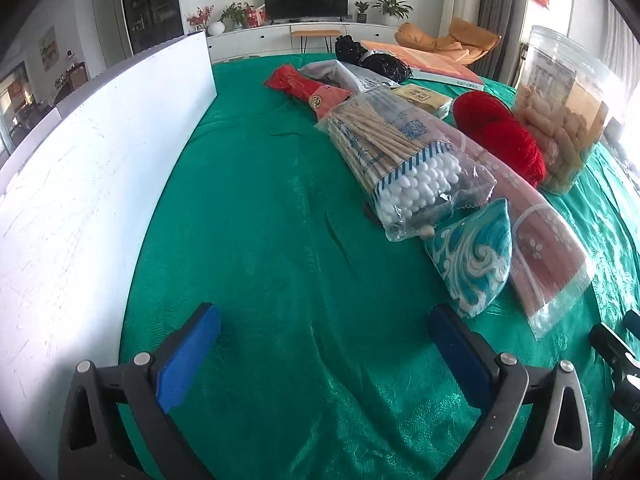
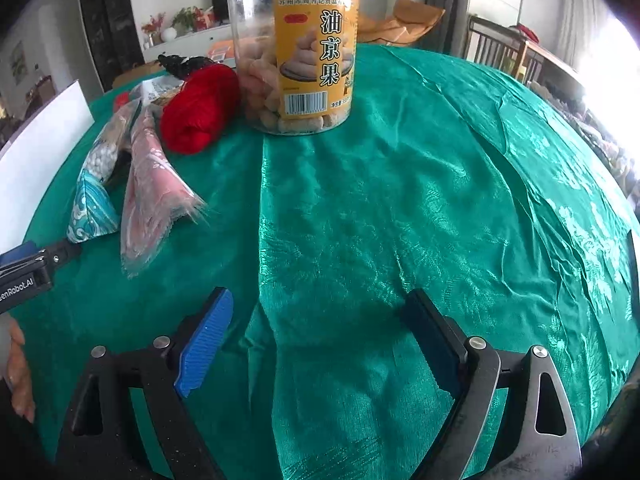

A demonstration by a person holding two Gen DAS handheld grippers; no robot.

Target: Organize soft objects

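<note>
Red yarn skein point(image 1: 500, 136), one, jar point(image 2: 296, 48), one

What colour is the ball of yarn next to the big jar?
The yarn is bright red, clearest in the right wrist view.

jar point(image 2: 292, 44): 1 | red yarn point(image 1: 504, 136): 1 | swab bag point(image 1: 404, 160): 1 (clear) | pouch point(image 1: 472, 256): 1 — teal

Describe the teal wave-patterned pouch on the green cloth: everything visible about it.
The teal pouch is a small, plump fabric cushion printed with white swirling waves. It lies flat on the green tablecloth, tapering to corners at both ends. Its far end tucks against the clear bag of cotton swabs; its right side overlaps the pink packet in a clear sleeve. Neither gripper touches it.
</note>
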